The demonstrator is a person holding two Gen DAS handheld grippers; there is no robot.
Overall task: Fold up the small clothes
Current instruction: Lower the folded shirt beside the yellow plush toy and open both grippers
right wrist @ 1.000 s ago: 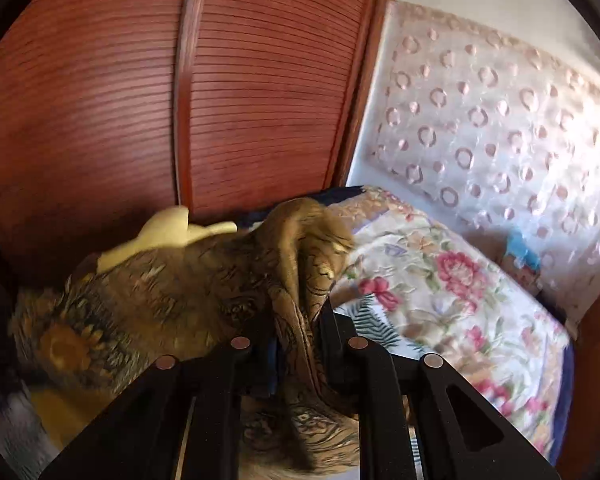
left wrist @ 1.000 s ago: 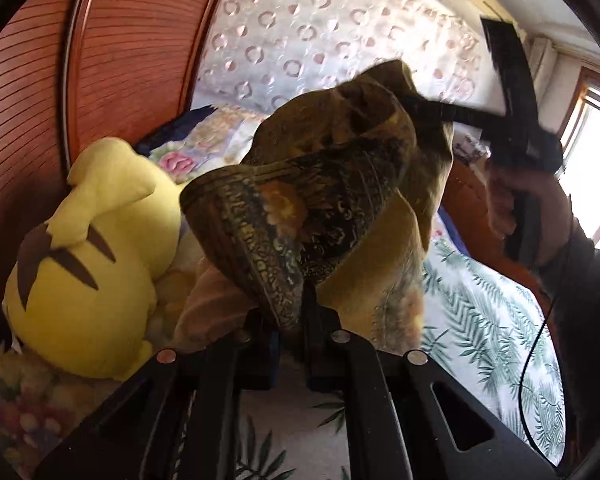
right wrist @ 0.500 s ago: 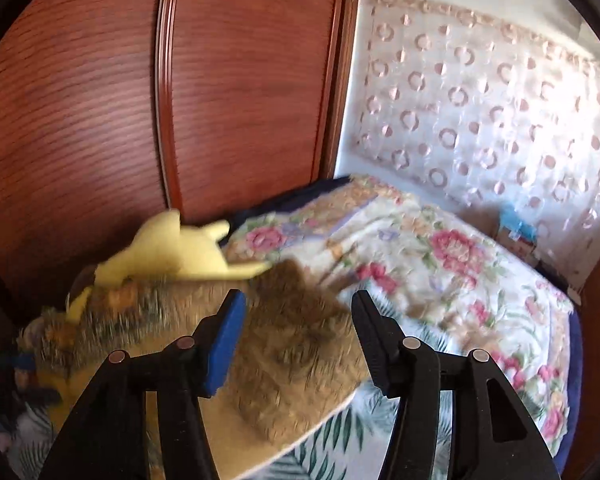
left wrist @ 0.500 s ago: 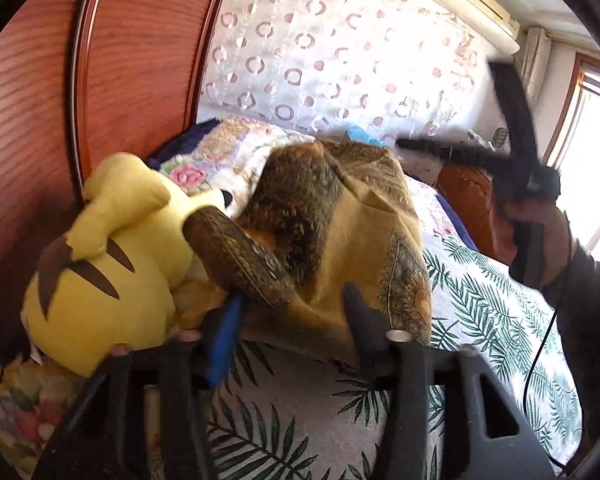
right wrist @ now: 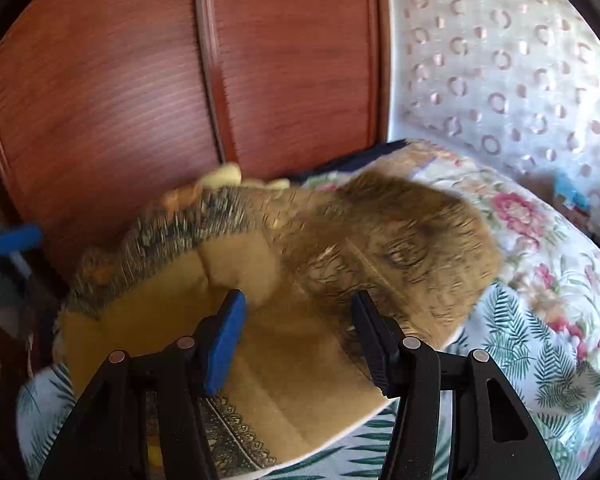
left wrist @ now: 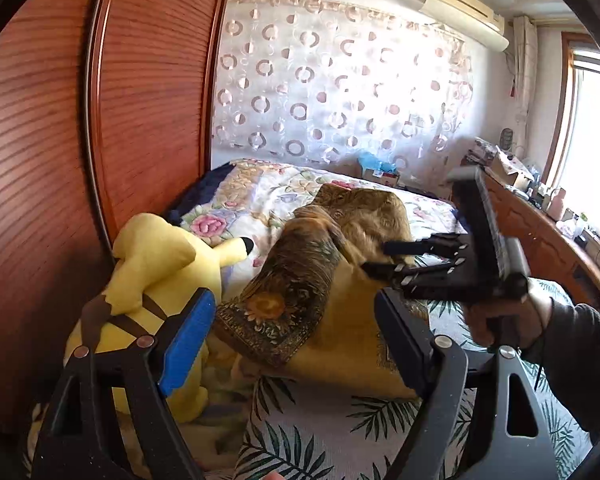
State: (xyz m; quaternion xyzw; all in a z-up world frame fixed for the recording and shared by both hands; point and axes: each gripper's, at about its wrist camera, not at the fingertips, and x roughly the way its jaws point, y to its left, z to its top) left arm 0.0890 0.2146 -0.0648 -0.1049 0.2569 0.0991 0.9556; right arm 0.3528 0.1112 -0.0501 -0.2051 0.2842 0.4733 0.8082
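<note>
A mustard-yellow garment with dark paisley borders [left wrist: 340,280] [right wrist: 300,280] lies in a loose heap on the bed, leaning against a plush toy. My left gripper [left wrist: 296,336] is open and its jaws are still opening; the cloth lies beyond them, untouched. The right gripper [right wrist: 300,332] hovers open just over the plain yellow part of the garment, pads clear of it. In the left wrist view the right gripper [left wrist: 384,258] shows from the side, held by a hand [left wrist: 504,320] in a dark sleeve.
A yellow plush toy [left wrist: 152,292] sits at the left against the red-brown wooden wardrobe [left wrist: 100,140]. The bed carries a palm-leaf sheet [left wrist: 320,440] and a floral quilt [right wrist: 540,240]. A wooden sideboard [left wrist: 548,236] with clutter runs along the right under the window.
Both grippers let go of the garment and opened; it dropped from hanging in the air onto the bed. The left gripper drew back and rose; the right one came down toward the cloth.
</note>
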